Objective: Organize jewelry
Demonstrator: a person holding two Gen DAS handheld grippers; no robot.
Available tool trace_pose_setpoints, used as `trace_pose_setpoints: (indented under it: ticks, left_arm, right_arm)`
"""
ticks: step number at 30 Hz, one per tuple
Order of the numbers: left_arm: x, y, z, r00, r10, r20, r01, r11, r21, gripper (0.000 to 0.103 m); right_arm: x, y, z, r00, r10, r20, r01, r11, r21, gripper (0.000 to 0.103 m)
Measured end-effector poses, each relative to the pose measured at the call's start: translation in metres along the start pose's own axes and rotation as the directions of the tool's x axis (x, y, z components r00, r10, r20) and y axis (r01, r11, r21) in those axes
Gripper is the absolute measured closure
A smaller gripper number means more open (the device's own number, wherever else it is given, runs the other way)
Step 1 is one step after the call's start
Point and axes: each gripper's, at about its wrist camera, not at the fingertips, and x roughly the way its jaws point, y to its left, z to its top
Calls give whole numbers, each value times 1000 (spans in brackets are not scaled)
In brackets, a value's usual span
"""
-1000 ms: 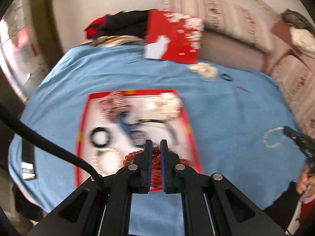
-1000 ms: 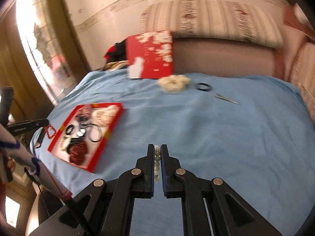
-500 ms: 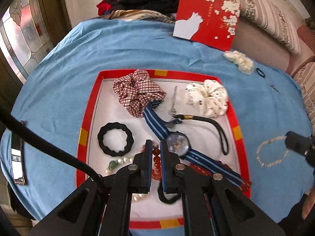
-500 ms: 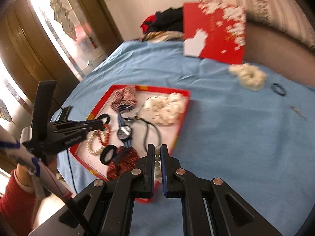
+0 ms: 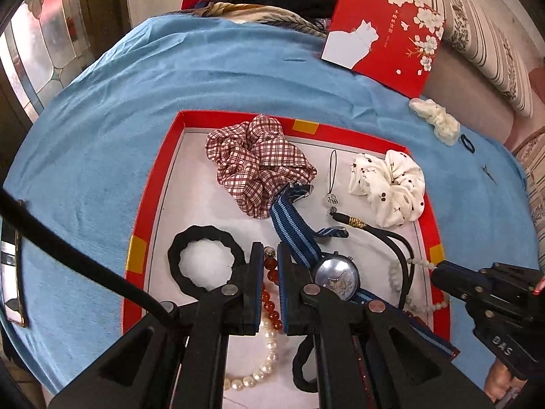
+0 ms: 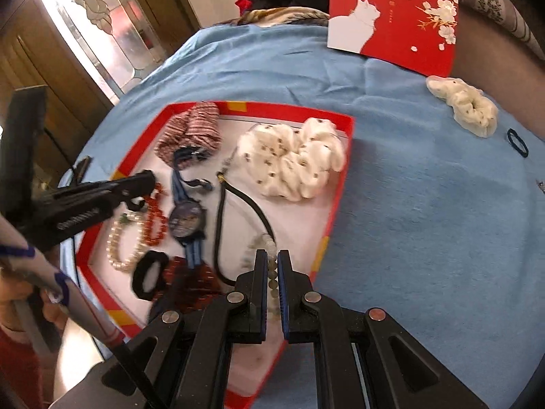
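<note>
My left gripper (image 5: 270,262) is clamped on a red bead bracelet (image 5: 269,301), its strand running between the closed fingers above the shallow red-rimmed, white-floored tray (image 5: 160,184). My right gripper (image 6: 271,266) is clamped on a pale grey-green bead bracelet (image 6: 272,281), held over the tray's right rim (image 6: 335,204); the loose end of the strand lies on the tray floor.

Tray contents, counted:
- two fabric scrunchies: one red-and-white checked (image 5: 259,163), one white with small dark print (image 5: 391,187);
- one wristwatch with a blue striped strap (image 5: 335,277), its strap reaching up to touch the checked scrunchie;
- two black ruffled hair ties, one (image 5: 204,260) at the left by my left gripper, one (image 5: 303,364) at the near edge;
- one white pearl bracelet (image 5: 262,368) beneath the red beads;
- one black cord with a gold-wrapped end (image 5: 391,242);
- one small silver charm on a thin cord (image 5: 332,184) between the two scrunchies;
- one dark red patterned item (image 6: 190,283) at the near edge, too blurred to identify.

Outside the tray, on the blue cloth (image 5: 102,129): one cream scrunchie (image 5: 437,121), one small dark elastic ring (image 5: 467,143), and one red box lid printed with a white cat and blossoms (image 5: 385,30), standing tilted at the far edge.
</note>
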Motion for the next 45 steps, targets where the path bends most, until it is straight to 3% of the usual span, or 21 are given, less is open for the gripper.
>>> trace_pose_setpoints:
  ticks: [4,6,9,11,14,15,17,18,20,23,24,25,30,33,35,38,45]
  left_arm:
    - [-6,-4,-2,1000,-10,20,11,1000,-17,96]
    - [-13,-8,-4,999,-4,41,5,1000,-21,96]
    - [-24,-14,-7,998,-10,60,11,1000,-21,91]
    - [-39,-18,-11,996,-8,89,10,1000,-21,76]
    - [-68,-25,-22,988,19,156,-15,1000,-26,62]
    - [-79,-28,-27,983,42,180,-37,999,-29,60]
    - [-104,-34,-39,963,106,246,-99,994,-38,45]
    - [-117,-37,-45,949,138,284,-129,990,-48,40]
    - [-148,-44,-62,892,230,388,-210,973,-93,20]
    - [-192,-55,-89,781,333,529,-284,943,-174,1]
    - [-206,-60,-98,745,355,565,-295,935,-199,0]
    - [-219,-66,-104,721,370,586,-300,929,-217,0]
    - [-265,-93,-119,636,443,632,-343,896,-282,0]
    - [-293,-110,-135,593,413,691,-279,911,-304,0]
    - [-304,-118,-145,586,350,731,-193,936,-294,0]
    - [-310,-130,-154,601,306,738,-118,948,-297,0]
    - [-270,-166,-171,677,345,650,-191,936,-297,0]
  right_arm:
    - [-4,-8,2,1000,-1,18,1,1000,15,92]
    - [-11,-10,4,999,-11,37,11,1000,15,80]
    - [-28,-9,2,996,-46,72,46,999,-1,74]
    - [-41,-13,-6,995,-57,83,57,998,6,72]
    - [-63,-21,-24,992,-77,98,76,997,15,71]
    - [-68,-22,-29,991,-86,103,85,996,15,68]
    - [-83,-27,-48,987,-111,118,109,994,19,62]
    - [-89,-29,-56,985,-123,124,121,992,23,61]
    - [-101,-34,-75,980,-148,133,144,989,37,61]
    - [-119,-39,-100,974,-162,157,152,986,70,60]
    - [-123,-41,-105,973,-163,162,152,986,75,60]
    - [-129,-41,-112,970,-169,172,158,984,79,60]
    - [-156,-32,-128,953,-202,225,193,979,60,56]
    - [-173,-30,-133,938,-215,271,206,977,61,51]
    - [-185,-33,-139,928,-216,303,201,976,80,49]
    - [-194,-37,-146,922,-219,321,197,975,100,49]
    - [-202,-51,-159,907,-262,329,225,963,146,46]
